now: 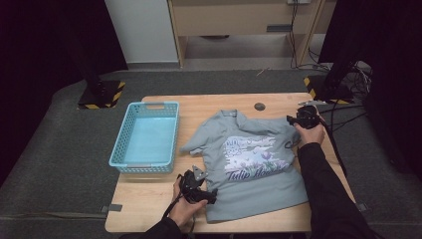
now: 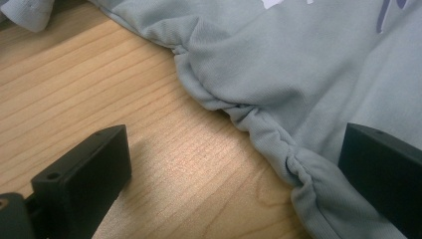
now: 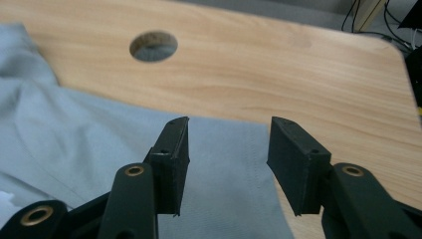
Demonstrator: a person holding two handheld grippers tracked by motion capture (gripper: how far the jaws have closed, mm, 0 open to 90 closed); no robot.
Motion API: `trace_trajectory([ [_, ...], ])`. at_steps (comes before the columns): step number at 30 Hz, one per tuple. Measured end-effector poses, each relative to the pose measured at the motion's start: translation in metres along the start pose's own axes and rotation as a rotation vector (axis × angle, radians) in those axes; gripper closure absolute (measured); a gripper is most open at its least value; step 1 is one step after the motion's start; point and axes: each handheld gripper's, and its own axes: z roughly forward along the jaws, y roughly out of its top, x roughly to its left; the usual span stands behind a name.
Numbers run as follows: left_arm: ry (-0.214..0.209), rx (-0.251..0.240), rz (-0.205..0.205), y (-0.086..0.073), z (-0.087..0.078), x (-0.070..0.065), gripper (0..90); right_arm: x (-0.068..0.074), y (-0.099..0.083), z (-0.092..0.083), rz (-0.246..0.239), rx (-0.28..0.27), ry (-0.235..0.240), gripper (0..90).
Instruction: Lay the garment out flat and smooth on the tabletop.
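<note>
Lab-like recording room: black curtains (image 1: 45,40), hazard-striped stand bases (image 1: 101,94), trailing cables (image 1: 356,74).

high view overhead, forward-down; tool views close, sharing shirt (image 1: 249,159)

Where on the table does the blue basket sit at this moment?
In the high view the blue basket sits on the left part of the table, just left of the grey T-shirt.

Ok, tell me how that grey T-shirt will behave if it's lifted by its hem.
The T-shirt looks floppy: its hem already bunches into soft folds, so it would probably drape and sag. Likely light, since it lies thin on the table. The knit looks grippy, so slipping seems unlikely.
</note>
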Motion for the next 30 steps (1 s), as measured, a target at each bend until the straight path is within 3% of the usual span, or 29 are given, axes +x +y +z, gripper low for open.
trace_trajectory([
  [8,-0.001,-0.003,0.001,0.0,0.0,0.0,0.0,0.008,-0.013,0.033,-0.074,0.1,-0.05,51.5],
  [10,0.0,-0.003,0.001,0.0,0.0,0.0,0.0,0.008,-0.015,0.036,-0.064,0.082,-0.044,54.5],
  [13,0.0,-0.003,-0.001,-0.001,0.0,0.0,0.0,0.007,-0.016,0.037,-0.031,0.074,-0.019,71.2],
  [17,0.0,-0.004,-0.002,-0.001,0.0,0.0,0.0,0.005,-0.015,0.036,-0.014,0.097,-0.042,87.8],
  [21,-0.001,-0.002,0.0,-0.001,0.0,0.0,0.0,-0.007,-0.013,0.034,0.044,0.127,-0.096,88.4],
  [25,0.001,-0.002,0.0,-0.001,-0.001,0.0,0.0,-0.028,-0.02,0.027,0.169,0.086,-0.171,86.3],
  [28,0.002,-0.001,-0.001,-0.001,-0.001,-0.001,0.0,-0.035,-0.025,0.022,0.176,0.081,-0.231,77.5],
  [30,0.001,0.002,-0.001,-0.001,-0.001,-0.001,0.0,-0.036,-0.025,0.017,0.19,0.051,-0.223,67.3],
])
